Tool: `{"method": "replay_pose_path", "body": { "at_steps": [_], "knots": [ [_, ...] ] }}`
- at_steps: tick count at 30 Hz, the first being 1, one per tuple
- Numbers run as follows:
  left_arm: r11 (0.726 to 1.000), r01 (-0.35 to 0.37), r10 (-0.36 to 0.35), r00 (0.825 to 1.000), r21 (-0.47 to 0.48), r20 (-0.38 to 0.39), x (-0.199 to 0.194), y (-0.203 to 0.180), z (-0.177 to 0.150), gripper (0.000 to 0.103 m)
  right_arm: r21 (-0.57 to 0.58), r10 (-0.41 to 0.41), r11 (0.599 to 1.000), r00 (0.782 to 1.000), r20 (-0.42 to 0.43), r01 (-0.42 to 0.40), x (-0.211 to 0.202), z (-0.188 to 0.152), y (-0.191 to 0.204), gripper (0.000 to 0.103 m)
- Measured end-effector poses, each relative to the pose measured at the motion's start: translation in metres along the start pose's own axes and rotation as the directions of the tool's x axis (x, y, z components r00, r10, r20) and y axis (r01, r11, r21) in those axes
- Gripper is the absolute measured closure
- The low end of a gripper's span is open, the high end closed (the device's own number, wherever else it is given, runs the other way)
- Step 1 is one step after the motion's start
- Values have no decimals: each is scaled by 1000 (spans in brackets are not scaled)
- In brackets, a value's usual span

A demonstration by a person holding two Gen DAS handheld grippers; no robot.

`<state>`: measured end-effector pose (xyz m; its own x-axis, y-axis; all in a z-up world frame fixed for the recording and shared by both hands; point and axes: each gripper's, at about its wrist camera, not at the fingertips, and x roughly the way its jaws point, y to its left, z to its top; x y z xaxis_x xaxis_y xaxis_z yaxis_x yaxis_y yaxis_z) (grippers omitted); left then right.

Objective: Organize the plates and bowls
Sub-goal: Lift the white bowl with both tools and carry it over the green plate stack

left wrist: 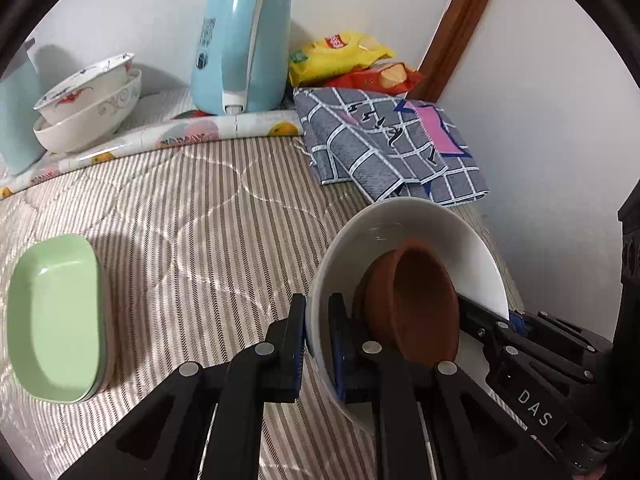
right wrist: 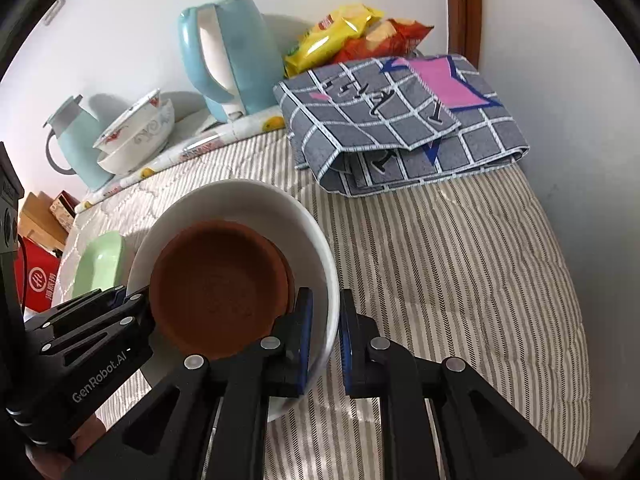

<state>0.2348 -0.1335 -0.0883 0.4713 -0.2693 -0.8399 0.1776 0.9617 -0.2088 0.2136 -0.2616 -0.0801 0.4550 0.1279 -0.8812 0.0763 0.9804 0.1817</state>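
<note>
A white bowl (left wrist: 416,232) with a brown clay dish (left wrist: 416,300) inside it is held tilted above the striped bedding. My left gripper (left wrist: 316,344) is shut on the bowl's near rim. My right gripper (right wrist: 324,340) straddles the opposite rim of the white bowl (right wrist: 240,200), one finger inside and one outside, with a small gap on the outer side. The brown dish (right wrist: 216,284) lies against the inner finger. A green rectangular dish (left wrist: 52,320) lies at the left. Two stacked patterned bowls (left wrist: 88,104) stand at the back left.
A light blue kettle (left wrist: 240,44) stands at the back on a fruit-print mat (left wrist: 188,136). A folded grey checked cloth (left wrist: 384,144) and snack bags (left wrist: 340,56) lie at the back right. A pale blue jug (right wrist: 76,140) stands far left. The wall (left wrist: 540,120) runs along the right.
</note>
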Motion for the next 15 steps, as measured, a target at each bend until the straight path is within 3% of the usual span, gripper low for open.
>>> {"method": "replay_pose_path", "body": {
  "at_steps": [15],
  "knots": [
    [1000, -29, 29, 995, -1, 91, -56, 9, -4, 92, -50, 19, 999, 997, 81, -15, -45, -1, 32, 91]
  ]
}}
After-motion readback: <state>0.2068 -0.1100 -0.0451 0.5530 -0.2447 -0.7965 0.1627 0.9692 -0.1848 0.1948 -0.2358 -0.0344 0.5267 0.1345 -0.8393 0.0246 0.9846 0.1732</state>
